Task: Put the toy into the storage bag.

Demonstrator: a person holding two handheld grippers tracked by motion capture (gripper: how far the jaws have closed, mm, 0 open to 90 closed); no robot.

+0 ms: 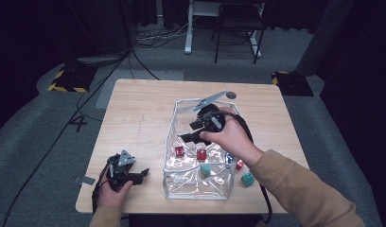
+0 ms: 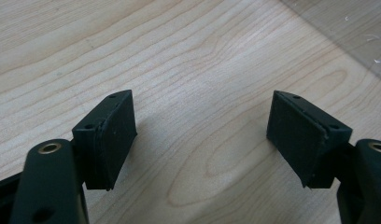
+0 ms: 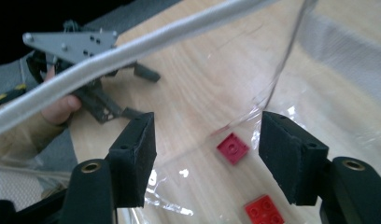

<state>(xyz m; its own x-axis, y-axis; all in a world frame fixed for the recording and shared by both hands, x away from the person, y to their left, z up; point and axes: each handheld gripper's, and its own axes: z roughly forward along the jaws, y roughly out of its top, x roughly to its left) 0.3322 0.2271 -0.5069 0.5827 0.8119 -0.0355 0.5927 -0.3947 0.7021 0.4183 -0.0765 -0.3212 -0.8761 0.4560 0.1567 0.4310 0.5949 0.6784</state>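
A clear plastic bag (image 1: 170,137) with a white rim (image 3: 132,49) stands open on the wooden table (image 1: 134,118). My right gripper (image 1: 190,131) reaches down into it, open (image 3: 207,135), with nothing between its pads. Below the jaws two red bricks (image 3: 233,148) (image 3: 264,210) lie on the bag's floor. The high view also shows a teal brick (image 1: 206,169) inside, near the front wall. My left gripper (image 1: 143,174) rests on the table at the front left, open (image 2: 202,135) over bare wood. Through the bag wall it appears again (image 3: 141,93).
Another teal brick (image 1: 248,178) and a red one (image 1: 239,164) lie by the bag's right front corner, under my right forearm. Beyond the table are a chair (image 1: 238,28), a desk leg (image 1: 187,33), floor cables (image 1: 87,99) and striped bases (image 1: 68,80).
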